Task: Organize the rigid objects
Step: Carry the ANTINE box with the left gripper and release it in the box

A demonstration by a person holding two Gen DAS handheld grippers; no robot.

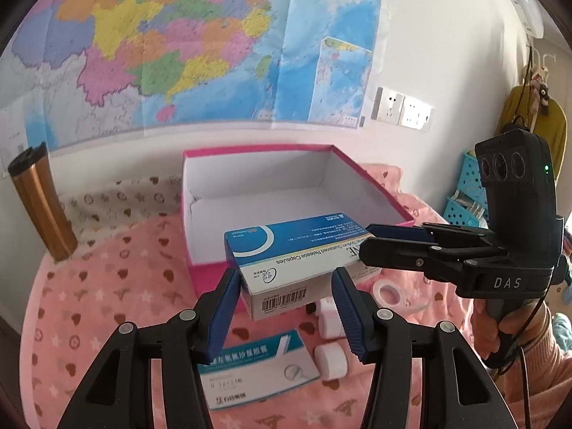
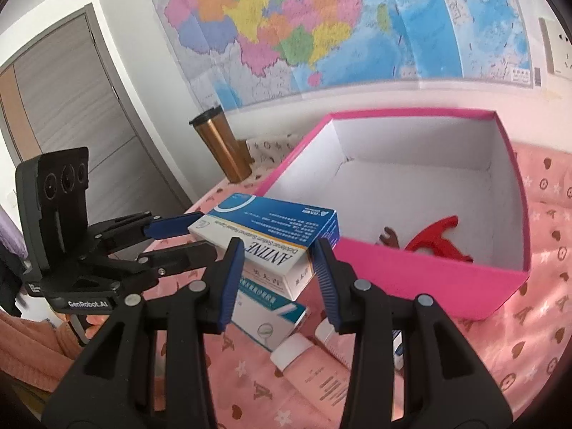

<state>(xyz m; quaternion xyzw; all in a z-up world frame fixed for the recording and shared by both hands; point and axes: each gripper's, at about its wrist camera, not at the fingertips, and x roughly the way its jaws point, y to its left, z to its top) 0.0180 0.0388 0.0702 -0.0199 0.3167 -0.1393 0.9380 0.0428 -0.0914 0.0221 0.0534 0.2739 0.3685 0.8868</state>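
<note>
In the left wrist view, a copper tumbler (image 1: 41, 203) stands at the left edge against the wall. At lower centre the left gripper (image 1: 284, 307) has its jaws part-way open, its blue pads clamped on the short end of a blue-and-white medicine box (image 1: 296, 250), which hangs clear of the pink blanket (image 1: 107, 279). Behind it, at centre, lies the open pink storage box (image 1: 371, 178). From the right edge the right gripper (image 1: 371, 241) pinches the same carton's far end.

In the right wrist view, the left gripper (image 2: 178, 236) enters from the left; the right gripper (image 2: 279, 271), partly closed, holds the carton (image 2: 271, 225) at centre, above a second carton (image 2: 268, 318) and a pink tube (image 2: 314, 368). The storage box (image 2: 429, 279) fills the right, with a red clip (image 2: 436, 239) inside.

The step appears to be carrying the carton over the rim. Done well, both hands would travel together, keeping it level and clearing the near wall before lowering, then let go together.
</note>
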